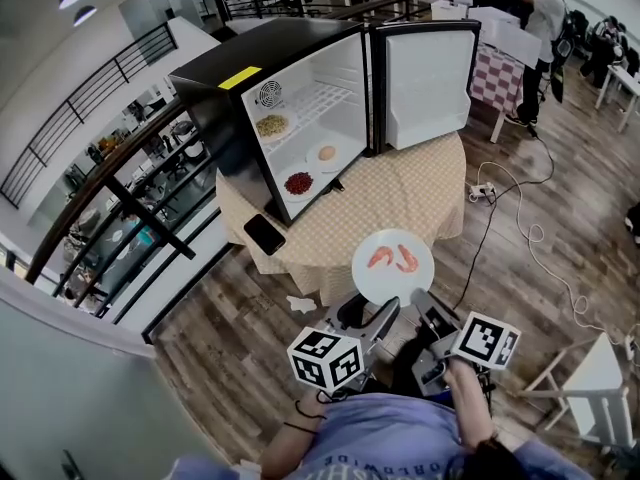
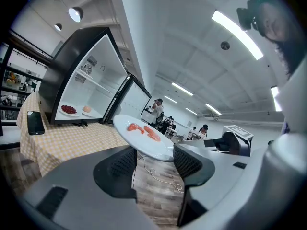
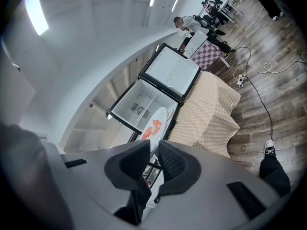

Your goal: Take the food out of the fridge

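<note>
A white plate (image 1: 393,266) with pink shrimp (image 1: 392,258) hangs in the air at the near edge of the round table (image 1: 420,193). My right gripper (image 1: 420,298) is shut on its near rim; in the right gripper view the plate (image 3: 158,120) runs edge-on between the pads of that gripper (image 3: 154,159). My left gripper (image 1: 385,313) is open just left of it, and the plate (image 2: 144,139) shows beyond its spread jaws (image 2: 154,164), untouched. The black fridge (image 1: 290,88) stands open on the table, with plates of yellowish food (image 1: 271,125), a peach piece (image 1: 327,153) and red food (image 1: 298,183) inside.
The fridge door (image 1: 428,73) is swung wide to the right. A black phone (image 1: 264,234) lies on the checked cloth in front of the fridge. A white cable (image 1: 530,228) trails over the wooden floor, and a person (image 1: 545,13) stands far behind. A railing (image 1: 110,198) runs along the left.
</note>
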